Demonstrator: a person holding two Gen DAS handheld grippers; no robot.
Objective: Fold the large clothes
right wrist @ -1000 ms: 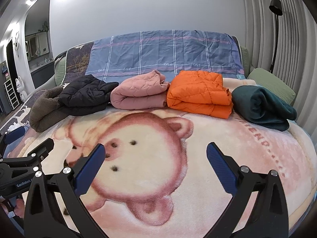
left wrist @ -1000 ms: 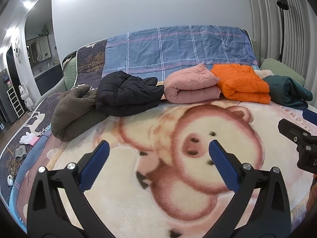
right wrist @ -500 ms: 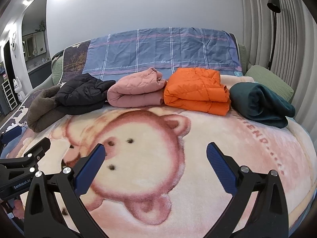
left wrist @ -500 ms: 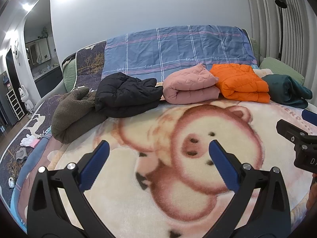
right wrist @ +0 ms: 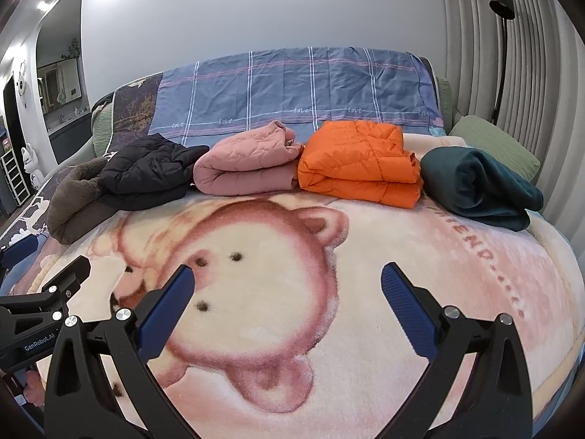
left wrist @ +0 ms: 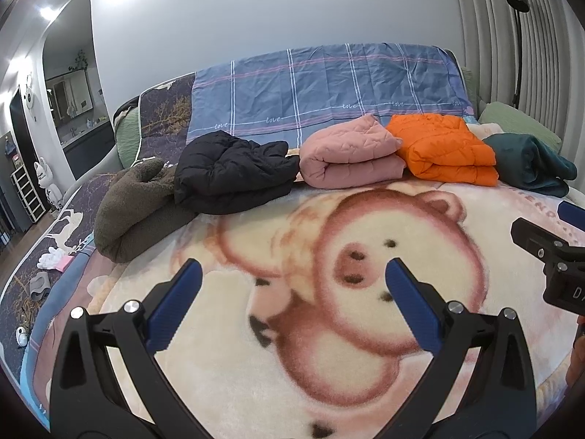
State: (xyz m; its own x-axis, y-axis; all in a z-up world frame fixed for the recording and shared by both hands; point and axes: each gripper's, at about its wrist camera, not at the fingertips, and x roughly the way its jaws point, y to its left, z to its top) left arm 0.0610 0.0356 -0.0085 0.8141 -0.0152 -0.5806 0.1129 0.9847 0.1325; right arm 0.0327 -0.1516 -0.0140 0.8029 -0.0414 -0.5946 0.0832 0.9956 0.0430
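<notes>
Five clothes in row: brown fleece (left wrist: 135, 212), black jacket (left wrist: 230, 175), pink (left wrist: 351, 157), orange (left wrist: 442, 150), teal (left wrist: 526, 162).

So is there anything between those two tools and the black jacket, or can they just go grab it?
Nothing visible blocks them. Both the left tool and right tool are open, over bare bear blanket. The black jacket lies beyond it, resting partly on the brown fleece.
</notes>
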